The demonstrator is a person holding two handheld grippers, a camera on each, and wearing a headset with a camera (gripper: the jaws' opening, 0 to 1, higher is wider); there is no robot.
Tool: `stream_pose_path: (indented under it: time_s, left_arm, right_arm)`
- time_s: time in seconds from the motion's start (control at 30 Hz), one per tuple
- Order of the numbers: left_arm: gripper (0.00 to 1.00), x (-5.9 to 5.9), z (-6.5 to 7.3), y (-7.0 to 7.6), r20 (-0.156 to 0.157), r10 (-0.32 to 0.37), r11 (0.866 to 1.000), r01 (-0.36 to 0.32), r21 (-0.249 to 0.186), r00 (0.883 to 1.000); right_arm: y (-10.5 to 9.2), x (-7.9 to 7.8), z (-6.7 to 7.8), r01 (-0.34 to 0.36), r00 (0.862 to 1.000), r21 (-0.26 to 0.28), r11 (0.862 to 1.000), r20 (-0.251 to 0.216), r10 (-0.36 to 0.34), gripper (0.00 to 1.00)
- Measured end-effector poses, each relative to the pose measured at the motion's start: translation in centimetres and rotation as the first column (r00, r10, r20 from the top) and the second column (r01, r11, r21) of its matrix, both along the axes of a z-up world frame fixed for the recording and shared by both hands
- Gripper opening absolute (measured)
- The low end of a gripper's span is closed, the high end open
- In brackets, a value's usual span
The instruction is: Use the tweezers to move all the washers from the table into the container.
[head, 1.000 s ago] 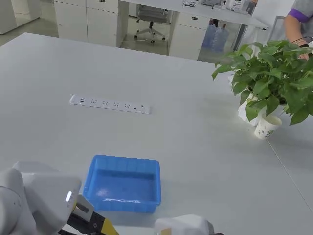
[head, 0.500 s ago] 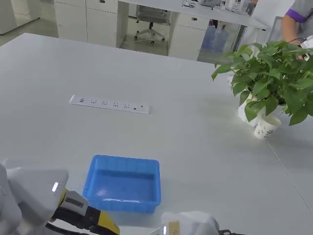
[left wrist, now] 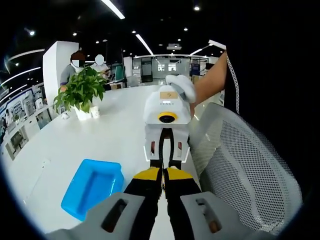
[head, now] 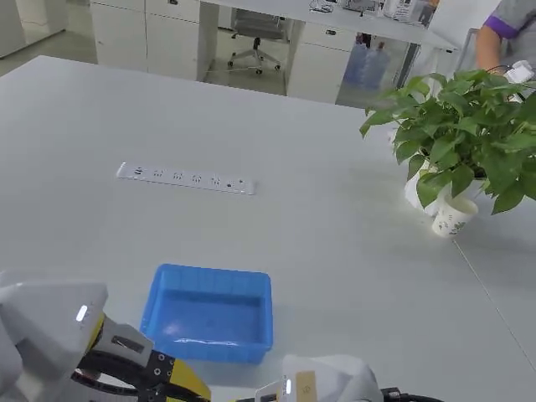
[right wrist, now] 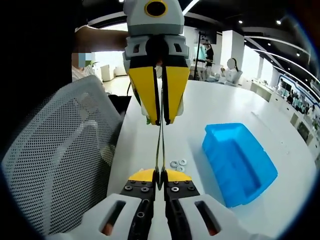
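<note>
Table: tweezers pinched lengthwise, bridging left claw and right claw.

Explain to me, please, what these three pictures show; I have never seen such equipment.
There is no robot: a person holds a hand-held gripper in each hand and wears a head camera. The wide picture comes from the head; each round one comes from a camera on the left hand-held gripper or the right hand-held gripper. On the white table are a blue container, a power strip and a potted plant with a paper cup; a few washers lie near the container. Both sets of jaws are closed on thin tweezers, stretched between them.
</note>
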State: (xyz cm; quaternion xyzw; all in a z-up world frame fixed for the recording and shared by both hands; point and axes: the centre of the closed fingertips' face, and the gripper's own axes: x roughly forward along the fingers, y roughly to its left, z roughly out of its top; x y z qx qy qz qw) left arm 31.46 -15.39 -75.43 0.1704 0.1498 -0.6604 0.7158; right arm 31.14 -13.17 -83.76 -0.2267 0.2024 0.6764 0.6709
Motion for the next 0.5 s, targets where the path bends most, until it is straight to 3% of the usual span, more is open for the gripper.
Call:
stream_pose_path:
  time_s: [0.5]
  left_arm:
    - [0.07, -0.03, -0.06, -0.29, -0.009, -0.019, 1.000, 0.019, -0.011, 1.000]
  right_arm:
    - [0.58, -0.02, 0.69, -0.004, 1.000, 0.039, 0.999, -0.009, 0.004, 0.06]
